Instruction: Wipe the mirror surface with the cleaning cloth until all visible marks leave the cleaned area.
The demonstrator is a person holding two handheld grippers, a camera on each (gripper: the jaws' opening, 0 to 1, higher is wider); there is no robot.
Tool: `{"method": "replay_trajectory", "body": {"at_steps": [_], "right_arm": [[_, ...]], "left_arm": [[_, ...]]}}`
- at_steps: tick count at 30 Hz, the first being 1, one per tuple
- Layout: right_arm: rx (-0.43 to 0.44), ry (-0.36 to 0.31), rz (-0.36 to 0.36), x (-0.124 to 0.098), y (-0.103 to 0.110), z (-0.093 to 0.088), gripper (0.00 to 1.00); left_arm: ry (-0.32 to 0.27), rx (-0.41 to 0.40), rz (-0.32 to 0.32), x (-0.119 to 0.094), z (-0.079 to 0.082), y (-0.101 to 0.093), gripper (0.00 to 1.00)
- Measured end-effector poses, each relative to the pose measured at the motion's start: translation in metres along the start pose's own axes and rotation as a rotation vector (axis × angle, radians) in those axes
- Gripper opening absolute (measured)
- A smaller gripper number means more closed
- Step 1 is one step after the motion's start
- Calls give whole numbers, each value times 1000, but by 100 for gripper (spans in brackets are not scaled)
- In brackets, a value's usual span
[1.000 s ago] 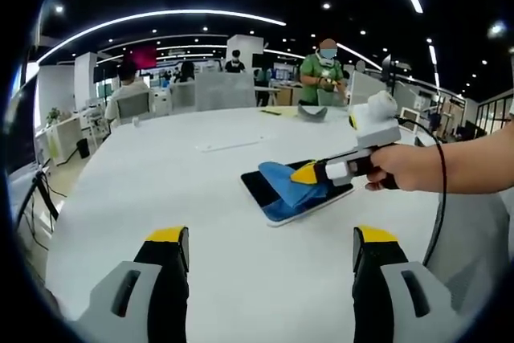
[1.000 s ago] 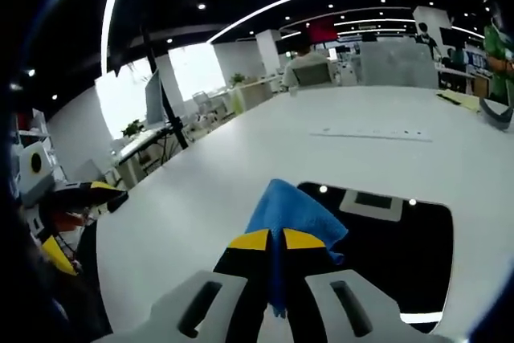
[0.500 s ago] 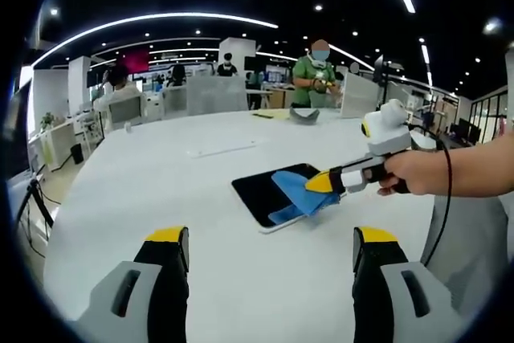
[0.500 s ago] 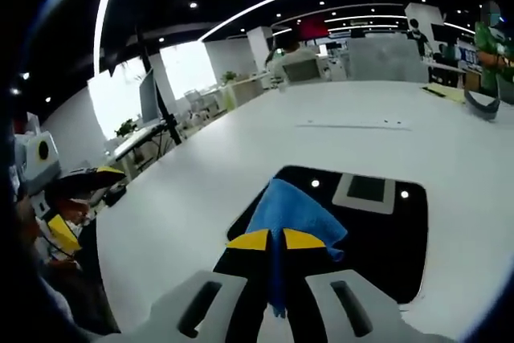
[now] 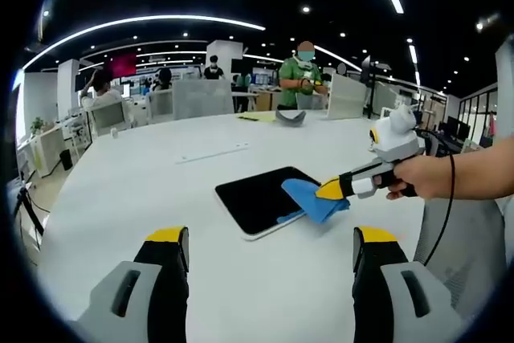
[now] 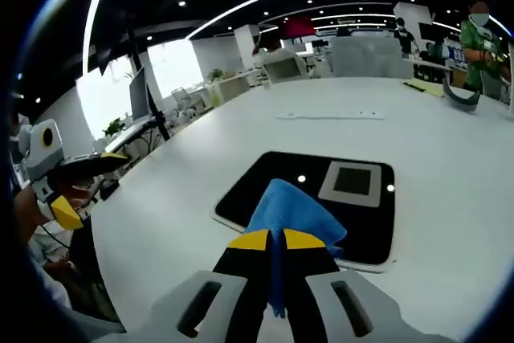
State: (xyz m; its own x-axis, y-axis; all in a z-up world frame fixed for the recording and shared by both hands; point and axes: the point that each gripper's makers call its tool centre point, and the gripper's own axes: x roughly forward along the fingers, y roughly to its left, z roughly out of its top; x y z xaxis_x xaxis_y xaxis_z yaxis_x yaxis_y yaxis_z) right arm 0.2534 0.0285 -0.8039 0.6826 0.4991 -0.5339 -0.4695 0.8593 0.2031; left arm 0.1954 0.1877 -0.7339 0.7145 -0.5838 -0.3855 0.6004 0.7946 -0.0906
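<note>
Blue soft cloth (image 6: 295, 213) pinched in right tool (image 6: 275, 238), over glossy black mirror (image 6: 265, 190); left tool (image 5: 269, 234) agape.

**Free room and obstacles on the table**

White table (image 5: 120, 198): bare surface on every side of the mirror (image 5: 257, 198). Right gripper (image 5: 328, 190), clamped on blue cloth (image 5: 313, 198), occupies the mirror's near edge. Left gripper (image 5: 269, 247), jaws apart, hovers over bare tabletop.
</note>
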Motion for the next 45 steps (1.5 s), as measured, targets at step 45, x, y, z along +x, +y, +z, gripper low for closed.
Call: {"method": "replay_trajectory", "body": {"at_steps": [45], "right_arm": [[-16,202,-171,-71,-65,-88,17]], "left_arm": [[-5,21,-51,4,2,-21,84]]}}
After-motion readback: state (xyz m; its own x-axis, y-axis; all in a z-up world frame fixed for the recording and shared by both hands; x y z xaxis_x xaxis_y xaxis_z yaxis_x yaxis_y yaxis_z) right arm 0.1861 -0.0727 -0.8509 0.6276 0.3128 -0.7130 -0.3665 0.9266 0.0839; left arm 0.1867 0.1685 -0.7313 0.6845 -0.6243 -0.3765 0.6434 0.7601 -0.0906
